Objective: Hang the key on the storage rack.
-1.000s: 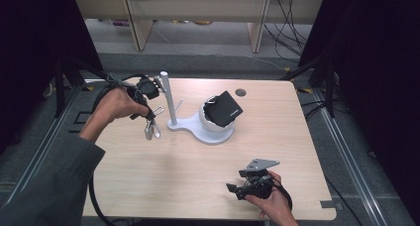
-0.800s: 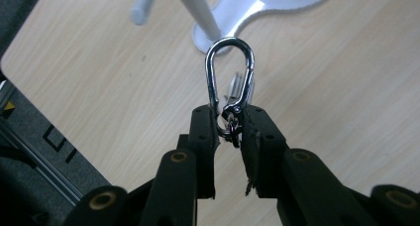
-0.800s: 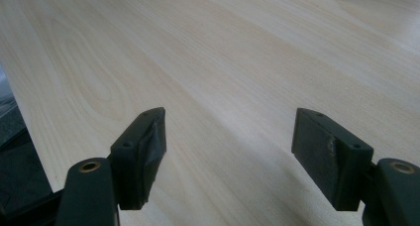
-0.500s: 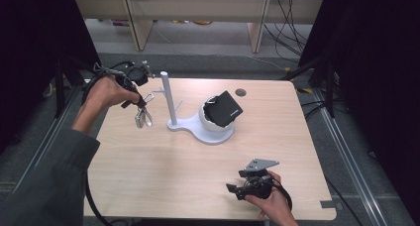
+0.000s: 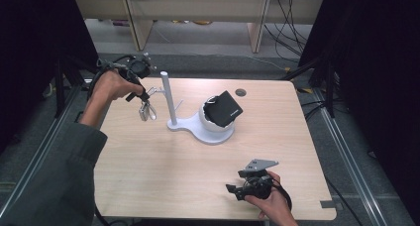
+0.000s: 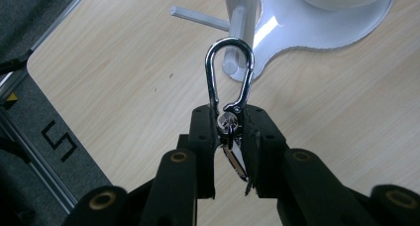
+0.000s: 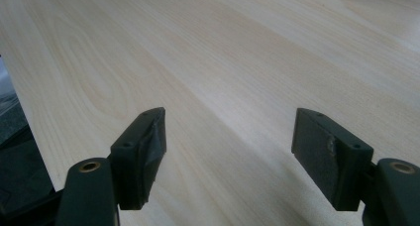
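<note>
Leftward toward the tabletop's [image 5: 148, 186] left edge goes the left claw [image 6: 230, 132], clenched on a carabiner [image 6: 229, 72]; the right claw [image 7: 228, 151] rests released.

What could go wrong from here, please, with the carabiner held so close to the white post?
The left gripper pinches the carabiner only at its small swivel end, so it might twist or slip. Its loop sits right by the white post and could knock the stand. The right gripper rests open, far off.
</note>
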`<state>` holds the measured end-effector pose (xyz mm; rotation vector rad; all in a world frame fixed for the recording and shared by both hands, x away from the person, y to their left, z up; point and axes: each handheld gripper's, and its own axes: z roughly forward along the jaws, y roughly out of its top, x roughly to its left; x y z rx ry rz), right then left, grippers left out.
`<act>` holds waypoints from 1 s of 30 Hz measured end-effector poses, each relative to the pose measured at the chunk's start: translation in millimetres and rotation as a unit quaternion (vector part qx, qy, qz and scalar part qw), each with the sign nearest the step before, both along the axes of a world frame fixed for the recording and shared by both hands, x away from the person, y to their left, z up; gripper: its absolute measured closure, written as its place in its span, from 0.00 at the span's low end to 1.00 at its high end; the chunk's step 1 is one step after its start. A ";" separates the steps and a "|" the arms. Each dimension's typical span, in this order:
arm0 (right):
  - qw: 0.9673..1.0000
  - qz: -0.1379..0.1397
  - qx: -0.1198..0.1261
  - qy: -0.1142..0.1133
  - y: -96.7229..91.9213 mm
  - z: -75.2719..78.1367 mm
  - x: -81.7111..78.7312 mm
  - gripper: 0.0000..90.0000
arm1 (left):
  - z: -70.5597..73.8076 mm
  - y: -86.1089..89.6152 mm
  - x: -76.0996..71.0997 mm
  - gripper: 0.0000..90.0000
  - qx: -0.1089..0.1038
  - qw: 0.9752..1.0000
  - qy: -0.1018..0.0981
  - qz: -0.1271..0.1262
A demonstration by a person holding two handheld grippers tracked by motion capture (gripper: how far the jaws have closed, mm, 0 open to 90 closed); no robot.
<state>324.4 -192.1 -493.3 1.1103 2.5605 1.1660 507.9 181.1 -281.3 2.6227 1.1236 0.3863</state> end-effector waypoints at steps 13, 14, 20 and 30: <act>1.000 0.003 -0.001 -0.004 0.4 0.1 -0.4 0.34 | -16.9 -11.1 10.1 0.83 0.003 1.000 0.005 -0.005; 1.000 0.007 -0.001 -0.003 0.5 -0.4 0.2 0.34 | -18.5 -11.3 10.9 0.83 0.001 1.000 0.005 -0.003; 1.000 -0.002 -0.002 0.000 0.3 0.3 -0.9 0.34 | -25.4 -7.0 15.9 0.83 -0.003 1.000 -0.014 -0.003; 1.000 0.000 -0.001 -0.004 0.5 0.2 -0.6 0.34 | -23.7 3.5 3.0 0.72 -0.011 1.000 -0.020 -0.003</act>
